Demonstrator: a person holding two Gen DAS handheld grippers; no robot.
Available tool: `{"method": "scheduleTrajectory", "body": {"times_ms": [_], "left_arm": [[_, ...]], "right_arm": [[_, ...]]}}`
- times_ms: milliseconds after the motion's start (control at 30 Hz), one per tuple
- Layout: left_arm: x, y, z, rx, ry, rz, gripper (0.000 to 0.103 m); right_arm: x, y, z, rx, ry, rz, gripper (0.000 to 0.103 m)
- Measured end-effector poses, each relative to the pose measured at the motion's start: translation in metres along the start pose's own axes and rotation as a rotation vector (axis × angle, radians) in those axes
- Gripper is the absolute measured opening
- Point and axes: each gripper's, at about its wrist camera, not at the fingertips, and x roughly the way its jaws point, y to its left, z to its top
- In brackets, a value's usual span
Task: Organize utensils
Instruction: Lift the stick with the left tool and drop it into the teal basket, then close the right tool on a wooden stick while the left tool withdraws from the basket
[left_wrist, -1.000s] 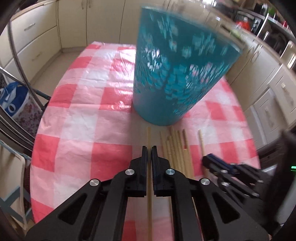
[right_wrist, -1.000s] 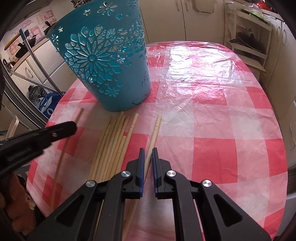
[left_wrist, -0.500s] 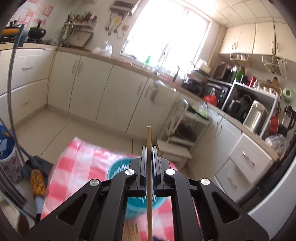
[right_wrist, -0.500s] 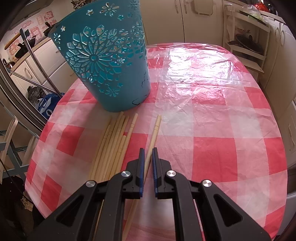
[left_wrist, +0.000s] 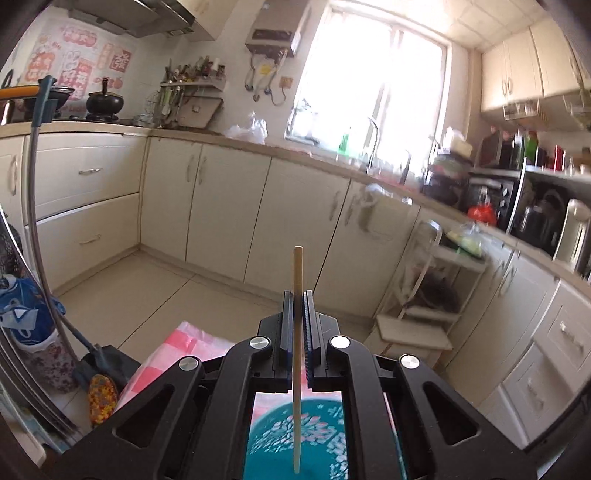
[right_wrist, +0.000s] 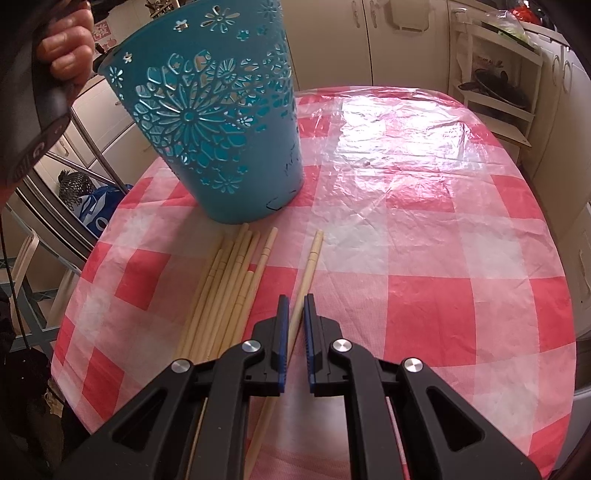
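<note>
A single pale wooden chopstick (left_wrist: 297, 332) is pinched upright in the left gripper (left_wrist: 297, 295), over the teal plastic basket with flower cut-outs (right_wrist: 221, 122). More bamboo chopsticks (right_wrist: 225, 291) lie bundled on the red-and-white checked tablecloth (right_wrist: 424, 236). The right gripper (right_wrist: 293, 299) hovers over a lone chopstick (right_wrist: 308, 266), jaws nearly closed, gripping nothing.

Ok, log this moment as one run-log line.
left tool: shut on chopstick, above teal basket | right tool: shut, astride lone chopstick | bundle of chopsticks: on tablecloth
</note>
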Motion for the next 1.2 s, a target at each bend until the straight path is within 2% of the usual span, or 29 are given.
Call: {"method": "scheduleTrajectory", "body": {"times_ms": [133, 267, 333, 500, 633, 700, 800, 900, 1000, 1200], "left_arm": [[0.008, -0.004, -0.022, 0.078, 0.075, 0.030, 0.005], [0.013, -0.001, -0.040, 0.119, 0.183, 0.045, 0.006], [0.009, 0.006, -0.045, 0.127, 0.221, 0.054, 0.011], [-0.029, 0.028, -0.058, 0.104, 0.211, 0.088, 0.047], [-0.062, 0.052, -0.076, 0.060, 0.229, 0.098, 0.057], [-0.077, 0.062, -0.089, 0.041, 0.239, 0.110, 0.060], [-0.095, 0.074, -0.108, 0.020, 0.266, 0.107, 0.060], [-0.114, 0.084, -0.123, 0.014, 0.264, 0.109, 0.062], [-0.125, 0.092, -0.131, -0.015, 0.269, 0.089, 0.062], [-0.134, 0.098, -0.135, -0.046, 0.277, 0.057, 0.063]], "right_arm": [[-0.001, -0.003, 0.001, 0.002, 0.004, 0.006, 0.009], [-0.001, -0.005, 0.003, -0.002, 0.011, 0.011, 0.009], [-0.001, -0.006, 0.004, -0.006, 0.013, 0.012, 0.009], [0.000, 0.003, 0.002, -0.073, 0.006, -0.028, 0.009], [0.001, 0.016, -0.002, -0.154, -0.008, -0.092, 0.009], [-0.001, 0.010, 0.000, -0.116, 0.010, -0.065, 0.006], [-0.017, -0.010, 0.003, -0.003, 0.012, 0.044, 0.006], [-0.054, -0.029, 0.015, 0.103, -0.075, 0.167, 0.006], [-0.090, -0.035, 0.033, 0.148, -0.184, 0.229, 0.006], [-0.142, -0.006, 0.097, 0.097, -0.438, 0.270, 0.006]]}}
